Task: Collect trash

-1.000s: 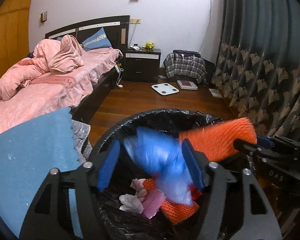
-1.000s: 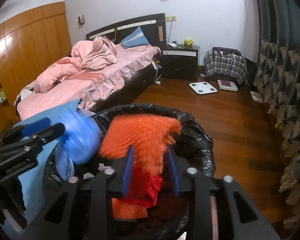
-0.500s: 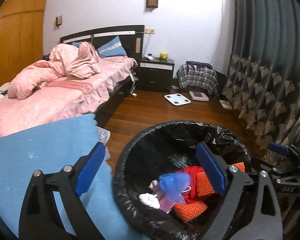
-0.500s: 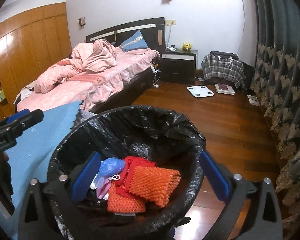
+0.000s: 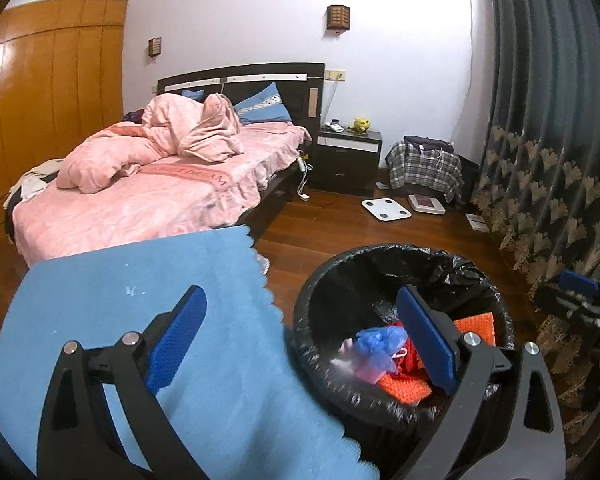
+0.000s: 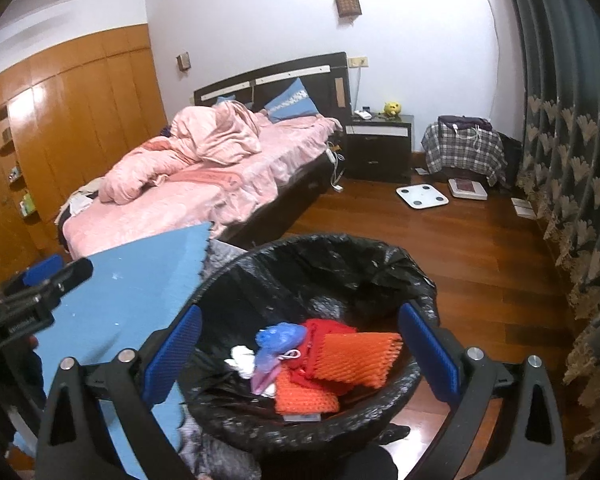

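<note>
A bin lined with a black bag [image 5: 380, 252] [image 6: 324, 240] stands on the wood floor. Inside lie a crumpled blue plastic bag [image 5: 376, 340] [image 6: 280, 336], orange foam netting [image 5: 404, 388] [image 6: 356, 356], a red piece [image 6: 324, 332] and white and pink scraps. My left gripper [image 5: 300, 296] hovers above the bin's left rim; its jaws are opening and nothing is between them. My right gripper [image 6: 300, 312] hangs over the bin, open and empty. Each gripper also shows at the edge of the other's view: the right gripper [image 5: 580, 292], the left gripper [image 6: 48, 276].
A blue foam mat [image 5: 140, 280] [image 6: 132, 280] lies left of the bin. Behind it is a bed with pink bedding [image 5: 140, 196]. A nightstand [image 5: 348, 156], a white scale [image 5: 386, 209] and a plaid-covered pile [image 5: 424, 164] sit farther back. Dark curtains [image 5: 560, 140] hang on the right.
Both grippers let go: the blue bag and the orange netting dropped into the bin. Both jaws opened wide, and both grippers rose and drew back, the left one shifting left over the mat.
</note>
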### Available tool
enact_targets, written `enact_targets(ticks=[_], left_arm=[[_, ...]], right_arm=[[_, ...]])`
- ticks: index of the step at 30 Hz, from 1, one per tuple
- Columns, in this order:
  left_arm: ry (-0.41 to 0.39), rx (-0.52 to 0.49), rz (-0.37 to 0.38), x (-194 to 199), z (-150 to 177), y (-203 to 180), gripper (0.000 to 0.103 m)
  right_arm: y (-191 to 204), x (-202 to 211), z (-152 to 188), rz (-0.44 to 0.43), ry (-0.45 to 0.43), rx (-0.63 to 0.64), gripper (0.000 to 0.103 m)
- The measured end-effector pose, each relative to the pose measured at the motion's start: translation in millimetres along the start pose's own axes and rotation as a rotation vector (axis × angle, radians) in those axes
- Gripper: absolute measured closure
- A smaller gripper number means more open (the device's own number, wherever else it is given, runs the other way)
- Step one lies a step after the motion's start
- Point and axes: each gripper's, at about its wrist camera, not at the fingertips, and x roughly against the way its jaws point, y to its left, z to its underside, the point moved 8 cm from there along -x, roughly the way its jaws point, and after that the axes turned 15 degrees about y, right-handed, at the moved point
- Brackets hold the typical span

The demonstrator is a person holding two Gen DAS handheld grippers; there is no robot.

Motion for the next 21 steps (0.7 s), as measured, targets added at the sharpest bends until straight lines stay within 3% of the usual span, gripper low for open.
enact_targets(ticks=[21], left_arm=[[-0.095, 0.030, -0.077, 93, 17, 24, 0.006]], right_arm=[[78, 65, -1, -0.072, -0.065, 0.104, 0.006]])
